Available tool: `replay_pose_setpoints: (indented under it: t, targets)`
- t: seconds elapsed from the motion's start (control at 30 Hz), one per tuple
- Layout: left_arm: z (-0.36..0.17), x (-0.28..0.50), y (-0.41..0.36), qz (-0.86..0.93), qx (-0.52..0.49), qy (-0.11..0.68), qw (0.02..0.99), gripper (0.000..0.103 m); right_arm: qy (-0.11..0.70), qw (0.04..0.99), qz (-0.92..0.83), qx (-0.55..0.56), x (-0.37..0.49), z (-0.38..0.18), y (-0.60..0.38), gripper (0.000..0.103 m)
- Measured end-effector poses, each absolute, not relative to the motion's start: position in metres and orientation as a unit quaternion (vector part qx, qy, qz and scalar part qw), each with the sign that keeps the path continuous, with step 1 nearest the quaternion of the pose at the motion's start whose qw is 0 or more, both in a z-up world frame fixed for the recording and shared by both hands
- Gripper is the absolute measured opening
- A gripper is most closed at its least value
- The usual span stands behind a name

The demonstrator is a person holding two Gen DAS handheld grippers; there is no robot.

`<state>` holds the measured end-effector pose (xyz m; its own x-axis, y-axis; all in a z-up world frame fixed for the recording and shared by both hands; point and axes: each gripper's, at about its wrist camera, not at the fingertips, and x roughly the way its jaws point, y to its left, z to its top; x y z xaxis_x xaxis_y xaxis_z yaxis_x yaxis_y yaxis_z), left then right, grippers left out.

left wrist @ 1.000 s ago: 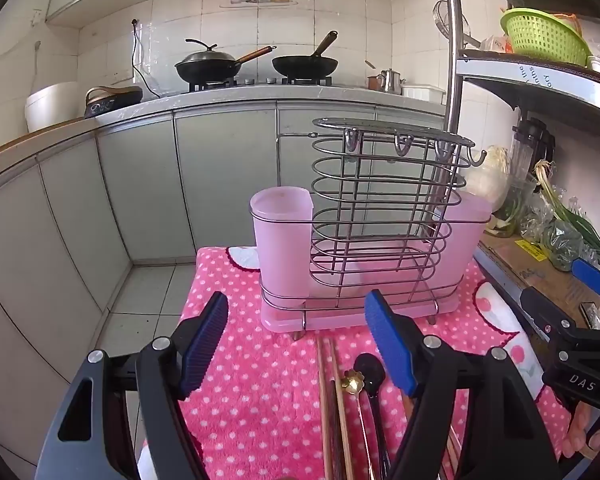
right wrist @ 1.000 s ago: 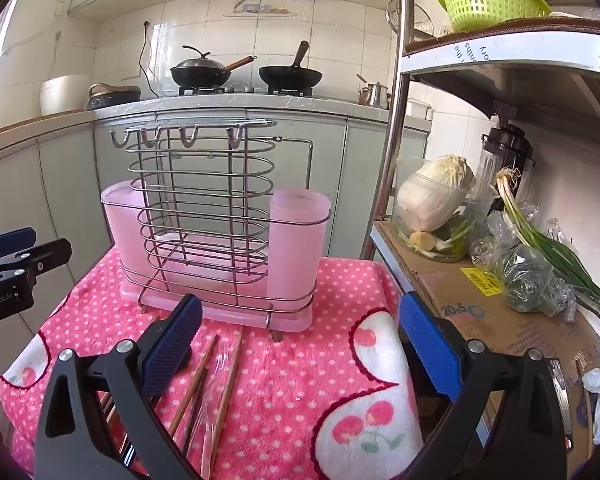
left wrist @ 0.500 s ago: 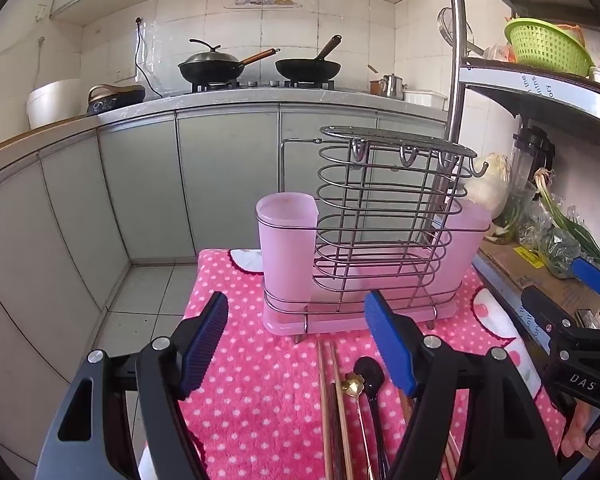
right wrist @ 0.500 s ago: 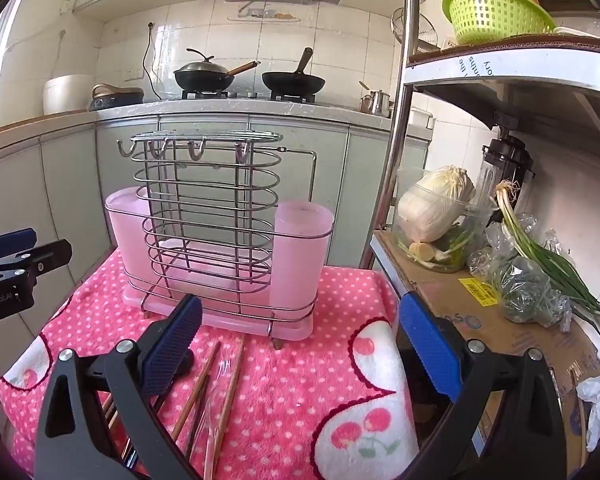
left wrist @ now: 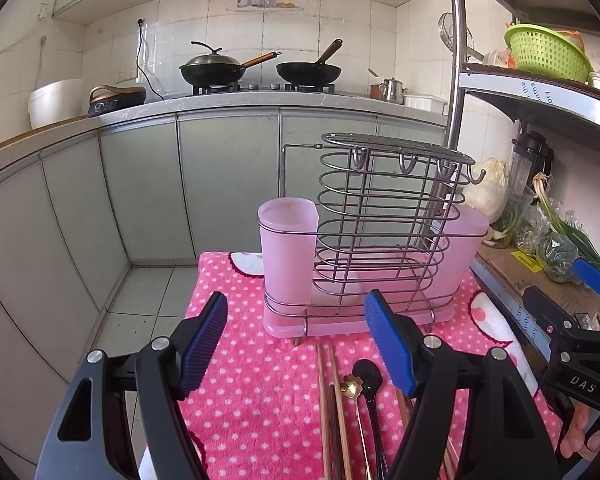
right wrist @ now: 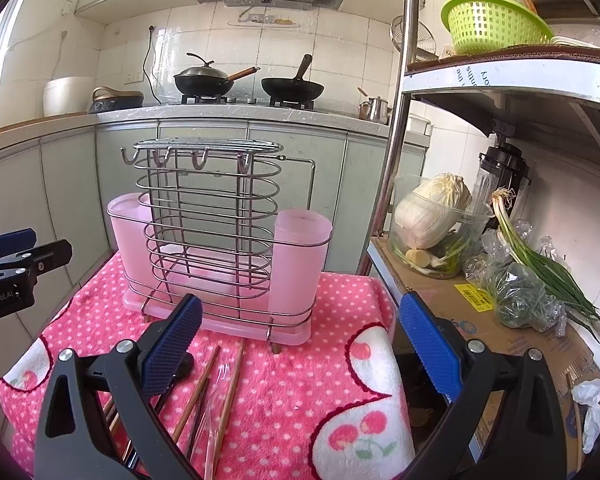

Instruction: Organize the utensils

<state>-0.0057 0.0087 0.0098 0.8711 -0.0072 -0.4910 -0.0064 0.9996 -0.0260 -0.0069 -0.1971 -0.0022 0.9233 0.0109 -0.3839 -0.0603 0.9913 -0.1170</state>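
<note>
Left gripper (left wrist: 296, 344): fingers wide apart, holding nothing, hovering over the near part of the pink dotted towel (left wrist: 252, 392) with the utensils under its right finger.
Right gripper (right wrist: 300, 344): fingers wide apart too, empty, hovering above the towel, just right of the utensils.
Utensils, place: a loose bundle lying flat on the towel, near side of the rack, lengthwise toward the camera; wooden chopsticks (left wrist: 332, 400), a black spoon (left wrist: 367, 372), a gold flower-headed spoon (left wrist: 351, 387). In the right wrist view, a clear plastic spoon (right wrist: 214, 408) lies between more chopsticks.
Rack (left wrist: 384, 236): wire frame on a pink drip tray, a pink cup (left wrist: 286, 248) at the left end and a second pink cup (left wrist: 458, 252) at the right end, both apparently empty; hooks along the top.
Handling, chopsticks: likely light, stiff, thin and round, so prone to roll or scissor apart; the soft pile gives little room to get a finger under.
Handling, spoons: light and smooth; the clear one looks thin and might flex or crack under a hard pinch.
Where to hold: judged best across the mid-shaft, fingers straddling one piece or one pair, pressed slightly into the towel.
Risk: neighbours lie touching, so a pinch may drag extras along.
Drop-in: tilt upright, lower into a cup.
</note>
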Motion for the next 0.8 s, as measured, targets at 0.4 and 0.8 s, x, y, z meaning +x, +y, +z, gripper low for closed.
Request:
replay_pose_setpoints:
  t: [0.4, 0.8]
  targets:
    - [0.0116, -0.0082, 0.008, 0.001, -0.013, 0.251, 0.968, 0.07, 0.191, 0.98, 0.017, -0.062, -0.0091, 0.0002, -0.1981, 0.1]
    - [0.0174, -0.0132, 0.0094, 0.001, -0.015, 0.244, 0.97, 0.07, 0.181, 0.982, 0.015, -0.06, -0.014, 0.0035, -0.2, 0.1]
